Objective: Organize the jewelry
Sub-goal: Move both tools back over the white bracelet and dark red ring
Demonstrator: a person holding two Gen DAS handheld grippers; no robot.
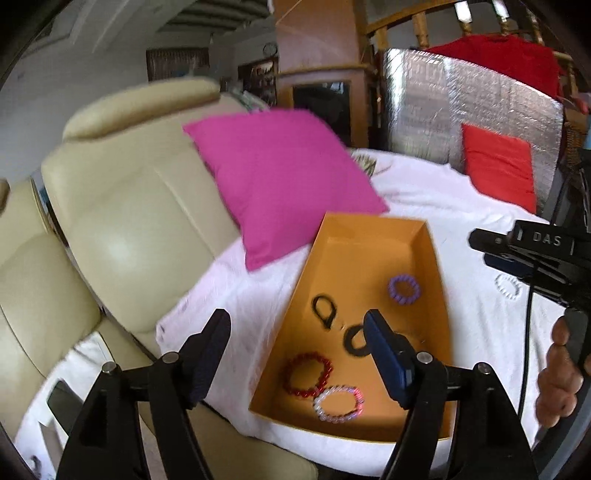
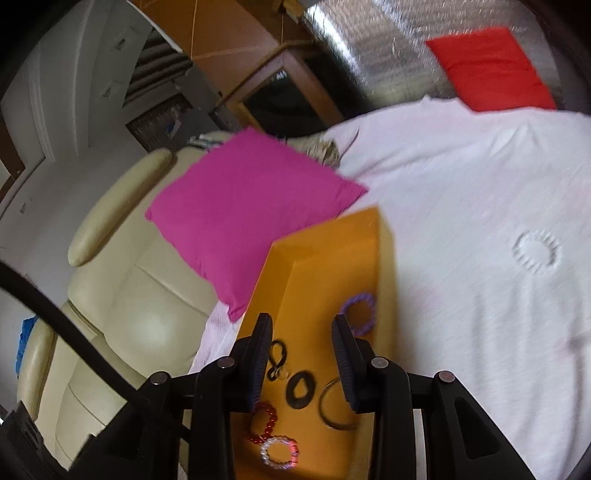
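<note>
I hold both claws released over the orange tray, since one white bracelet at frame right waits outside.

We find ourselves in a home living room: a cream leather armchair with a pink cushion, a red cushion, a white cloth-covered surface, wooden cabinets and a wooden stair railing behind.

Orange tray, magenta pillow, red bracelet, seemingly white bracelet.
</note>
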